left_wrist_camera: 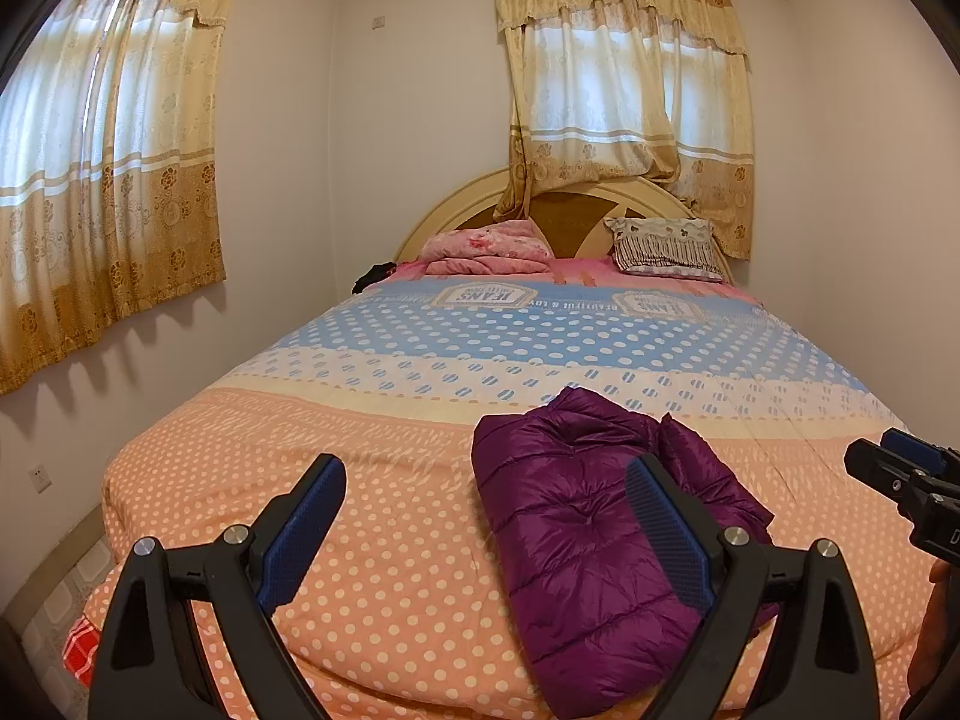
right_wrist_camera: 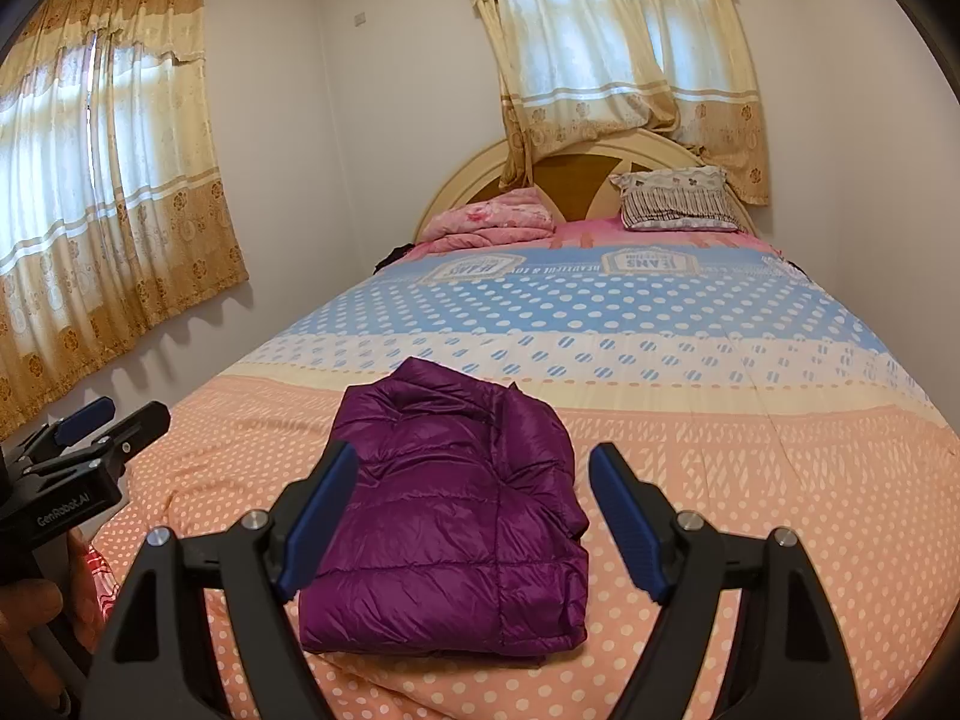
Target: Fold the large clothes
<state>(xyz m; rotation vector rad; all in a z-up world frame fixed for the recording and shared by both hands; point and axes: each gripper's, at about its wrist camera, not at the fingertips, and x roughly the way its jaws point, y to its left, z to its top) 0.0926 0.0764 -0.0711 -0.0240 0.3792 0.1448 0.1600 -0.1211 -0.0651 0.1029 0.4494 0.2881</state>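
Jacket (right_wrist_camera: 447, 516), purple and quilted, lies folded at the near end of the bed (right_wrist_camera: 750, 480). We hold left gripper (left_wrist_camera: 486, 516) and right gripper (right_wrist_camera: 474, 510) wide open, empty, above it, probably because the folding looks finished.

A bed (right_wrist_camera: 750, 420) with a polka-dot quilt fills the frame's middle. A folded purple down jacket (right_wrist_camera: 456, 516) lies at lower centre. In the upper part, by the headboard, lie a folded pink blanket (right_wrist_camera: 486, 222) and a patterned pillow (right_wrist_camera: 678, 201).
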